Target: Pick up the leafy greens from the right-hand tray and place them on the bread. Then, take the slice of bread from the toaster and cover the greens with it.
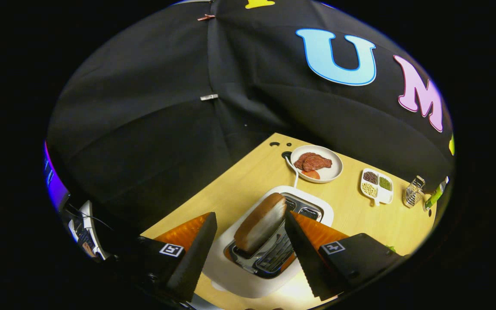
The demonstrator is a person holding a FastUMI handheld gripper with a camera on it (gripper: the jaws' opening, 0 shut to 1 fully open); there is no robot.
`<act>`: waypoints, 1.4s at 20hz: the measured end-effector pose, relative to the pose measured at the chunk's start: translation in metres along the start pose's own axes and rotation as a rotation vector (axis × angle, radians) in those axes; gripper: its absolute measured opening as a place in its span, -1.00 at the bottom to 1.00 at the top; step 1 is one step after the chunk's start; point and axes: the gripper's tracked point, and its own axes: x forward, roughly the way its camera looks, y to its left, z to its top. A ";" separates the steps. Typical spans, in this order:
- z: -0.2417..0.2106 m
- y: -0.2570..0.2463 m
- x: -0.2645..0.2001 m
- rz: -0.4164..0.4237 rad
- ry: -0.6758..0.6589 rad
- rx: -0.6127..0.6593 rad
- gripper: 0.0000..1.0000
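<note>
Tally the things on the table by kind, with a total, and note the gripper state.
Toaster: 1
Bread slice in the toaster slot: 1
Round plate with meat: 1
Divided dish of beans: 1
Wire rack: 1
Total: 5
Hand-held gripper: open, fingers either side of the bread slice, not touching.

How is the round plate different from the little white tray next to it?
The round plate is one open dish holding reddish-brown meat; the little tray is split into compartments with dark, green and pale grains. The plate is larger and round; the tray is squarish. Both are white, beyond the toaster and the open gripper.
</note>
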 end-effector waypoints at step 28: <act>0.075 -0.027 -0.070 0.006 -0.100 0.274 -0.70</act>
